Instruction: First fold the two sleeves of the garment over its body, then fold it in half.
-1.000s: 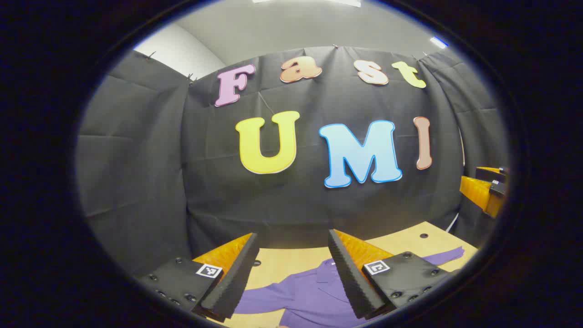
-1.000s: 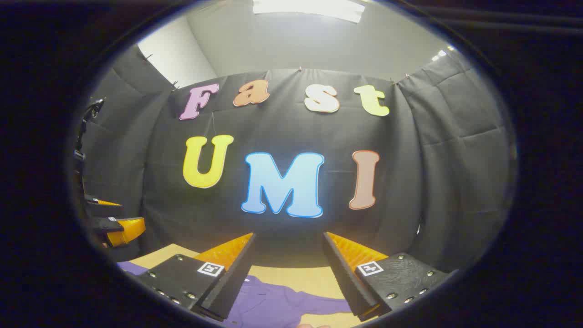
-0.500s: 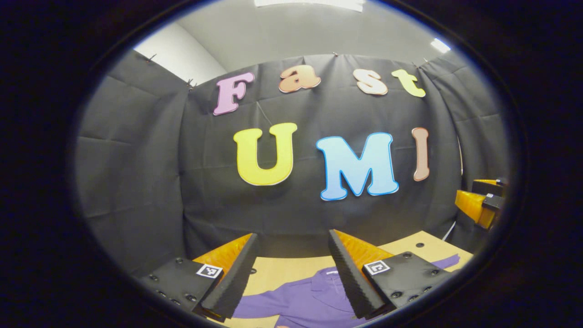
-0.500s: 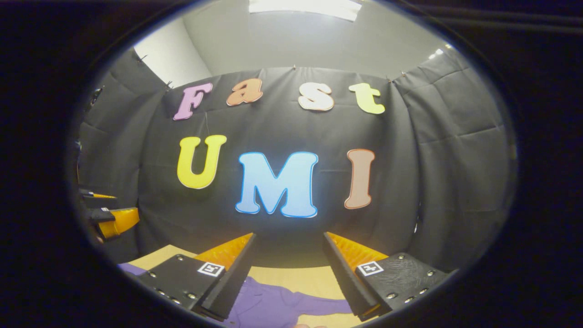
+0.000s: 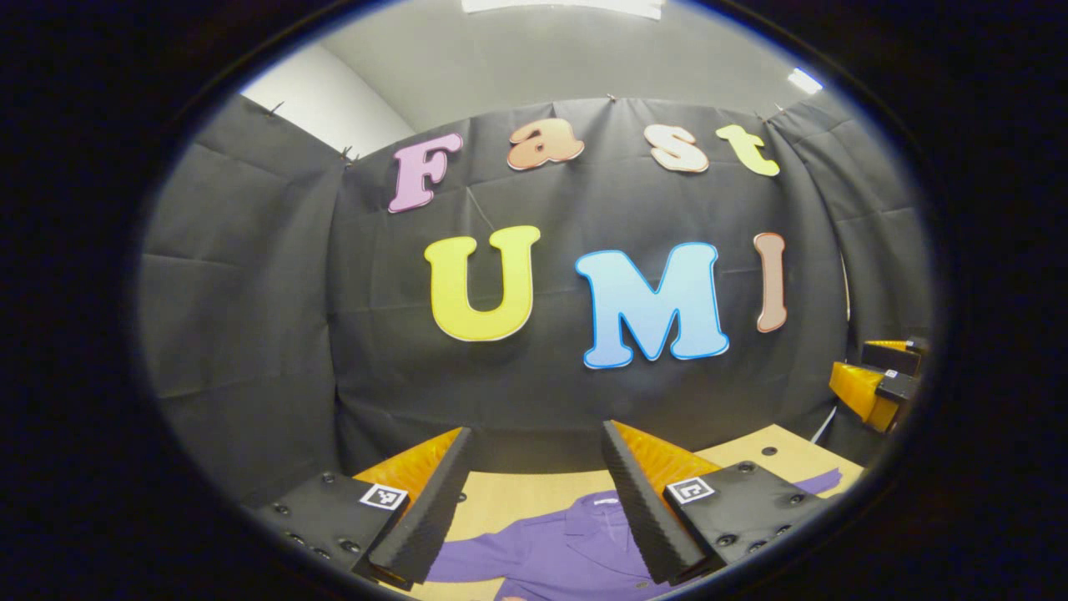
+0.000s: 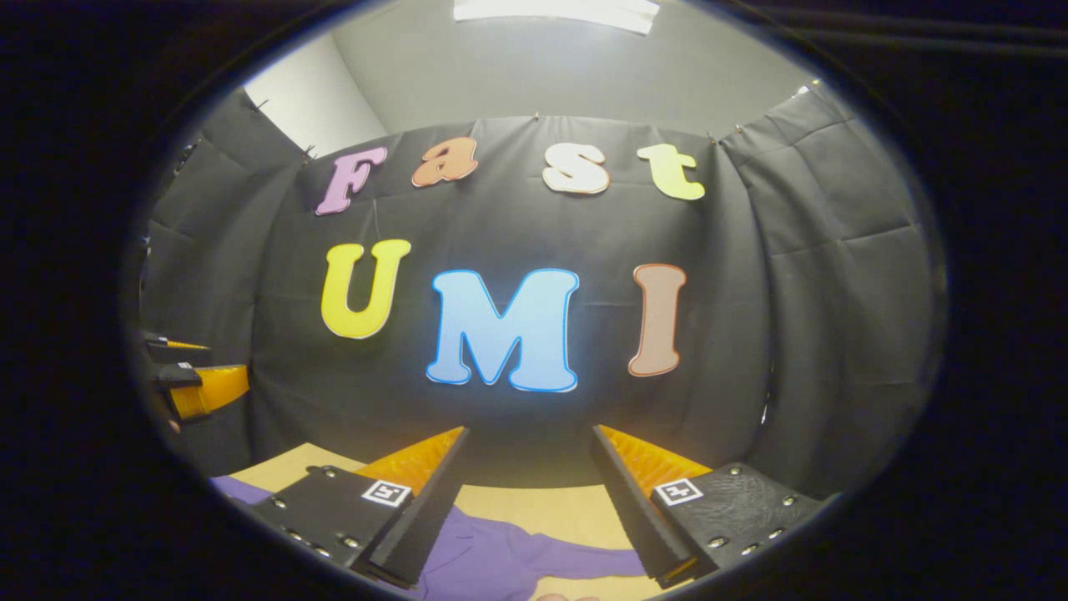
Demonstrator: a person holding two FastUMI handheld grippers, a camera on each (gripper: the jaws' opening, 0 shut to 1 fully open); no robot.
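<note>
Shirt lay flat at 6 o'clock below left gripper; sleeves probably ran 9–3. Both grippers, right gripper included, gaped, clamping nothing.

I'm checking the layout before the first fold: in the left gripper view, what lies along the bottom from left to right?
Left gripper's left finger → purple garment → its right finger → garment's far sleeve → right gripper.

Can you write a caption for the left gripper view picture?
Open left claw hovering above a purple shirt spread on the table.
</note>
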